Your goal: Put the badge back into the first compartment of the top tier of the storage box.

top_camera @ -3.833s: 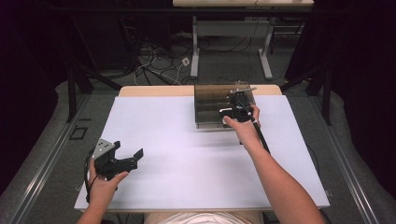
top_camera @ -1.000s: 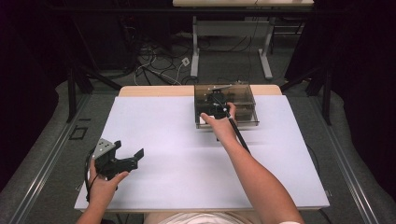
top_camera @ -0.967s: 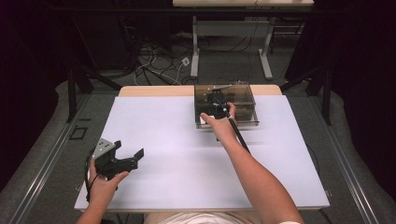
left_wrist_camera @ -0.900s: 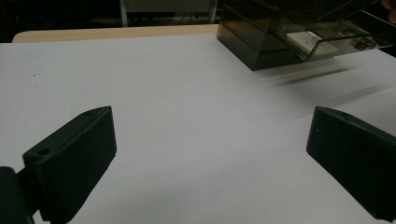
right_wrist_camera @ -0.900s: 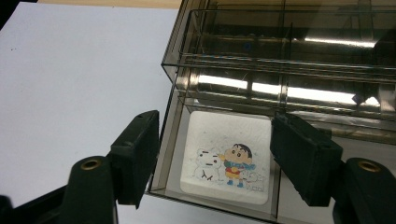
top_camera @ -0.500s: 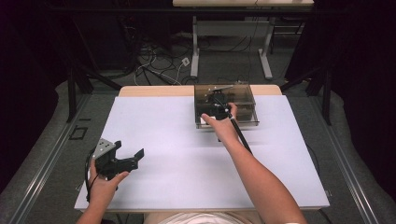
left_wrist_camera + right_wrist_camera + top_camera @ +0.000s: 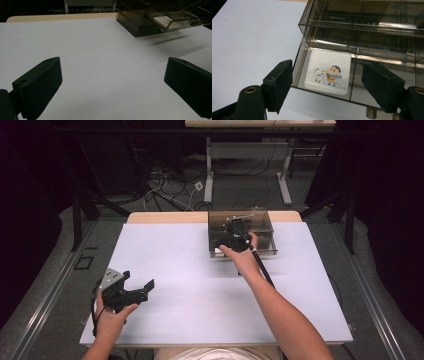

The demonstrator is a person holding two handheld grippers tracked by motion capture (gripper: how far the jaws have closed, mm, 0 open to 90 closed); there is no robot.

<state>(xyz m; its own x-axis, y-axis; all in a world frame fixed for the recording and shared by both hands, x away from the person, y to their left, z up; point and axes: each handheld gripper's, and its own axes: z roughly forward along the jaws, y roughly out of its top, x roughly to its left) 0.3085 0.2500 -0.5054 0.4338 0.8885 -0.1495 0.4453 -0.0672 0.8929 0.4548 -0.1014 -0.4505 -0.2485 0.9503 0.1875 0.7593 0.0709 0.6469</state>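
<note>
the right gripper (image 7: 327,82) hovers with jaws wide at the open drawer (image 7: 352,75) of a smoky clear box (image 7: 241,231) near the table's (image 7: 200,270) far edge; a cartoon-printed white pad (image 7: 328,71) lies in the drawer's left compartment. the left gripper (image 7: 127,292), jaws wide and empty, sits near the table's front-left corner.

Work area: white-topped table in a dark room.

The table (image 7: 190,285) carries a white surface, with a light wood edge strip (image 7: 165,217) exposed along its far side. The floor (image 7: 50,285) is grey; a metal rail (image 7: 40,312) runs along it at the left and a second rail (image 7: 380,315) at the right. Beyond the table stands a white-legged desk frame (image 7: 247,157), with loose cables (image 7: 165,195) on the floor near it. Black stand legs (image 7: 82,205) rise at the left. The surroundings are dark; light falls mainly on the tabletop.
</note>
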